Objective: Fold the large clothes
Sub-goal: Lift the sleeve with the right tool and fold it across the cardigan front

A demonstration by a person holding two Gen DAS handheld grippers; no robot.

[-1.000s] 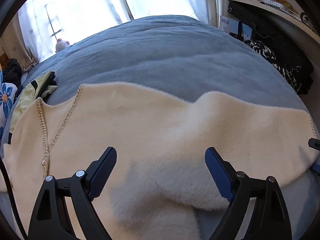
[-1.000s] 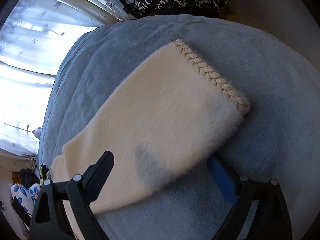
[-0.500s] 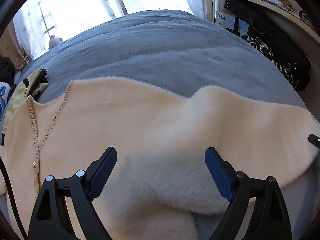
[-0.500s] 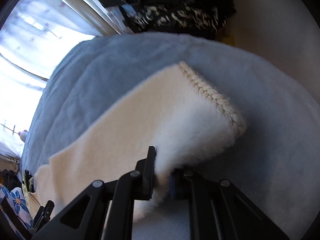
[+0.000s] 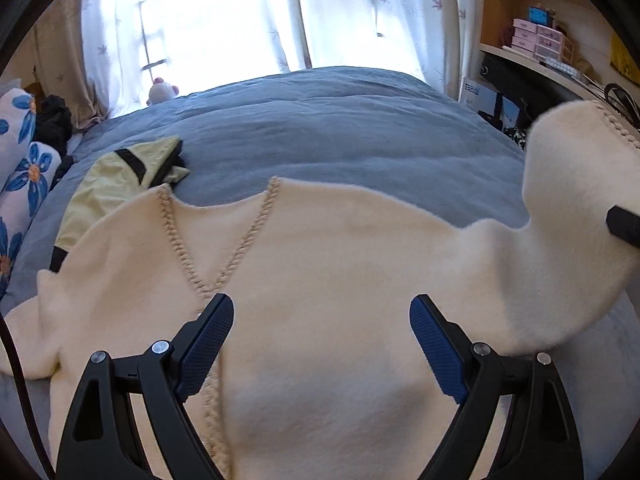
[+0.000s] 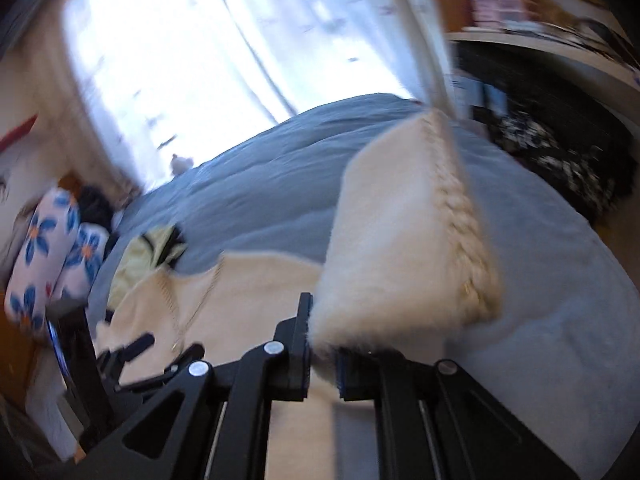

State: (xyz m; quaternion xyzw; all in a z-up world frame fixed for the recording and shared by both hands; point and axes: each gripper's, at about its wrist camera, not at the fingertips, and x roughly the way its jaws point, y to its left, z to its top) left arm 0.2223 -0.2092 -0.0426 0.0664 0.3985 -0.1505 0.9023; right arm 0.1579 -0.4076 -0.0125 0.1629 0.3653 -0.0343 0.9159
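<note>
Blue bedspread [image 5: 340, 128] — right gripper [image 6: 323, 364] pinching cream sweater [image 5: 340, 280] sleeve; left gripper [image 5: 321, 340] spread.

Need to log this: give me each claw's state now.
Left claw: open, holding nothing, above the cream cardigan.
Right claw: closed on the cardigan's sleeve, lifted.

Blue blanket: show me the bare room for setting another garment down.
Free: the blanket between the cream sweater and the curtains. Crowded: the left edge, with a yellow garment and floral pillows; the near side lies under the sweater.
</note>
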